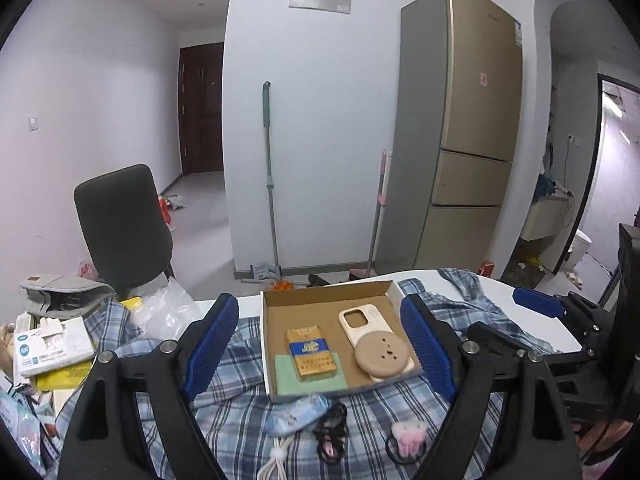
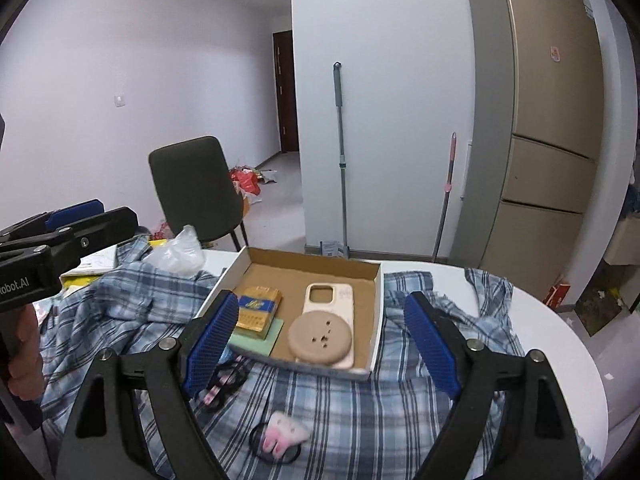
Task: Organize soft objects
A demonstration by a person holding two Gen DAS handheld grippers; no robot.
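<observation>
A shallow cardboard box [image 1: 276,300] [image 2: 378,292] sits on a blue plaid shirt [image 1: 236,408] [image 2: 360,408] spread over a white table. In it lie a yellow pack [image 1: 311,354] [image 2: 258,312] on a green pad [image 1: 288,376], a cream phone case [image 1: 358,318] [image 2: 330,296] and a tan round disc [image 1: 382,356] [image 2: 320,338]. In front of the box lie a pink plush hair tie [image 1: 408,436] [image 2: 286,434], a black hair tie [image 1: 330,432] [image 2: 224,384], a light blue pouch [image 1: 296,414] and a white cable [image 1: 276,460]. My left gripper [image 1: 316,350] and right gripper [image 2: 320,342] are both open and empty, above the near edge.
The white table [image 2: 552,332] curves away at the right. Papers and packets [image 1: 52,348] pile at the left beside a clear plastic bag [image 1: 164,308] [image 2: 178,252]. A dark chair [image 1: 120,224] [image 2: 196,188] stands behind the table. The right gripper also shows in the left wrist view [image 1: 540,304].
</observation>
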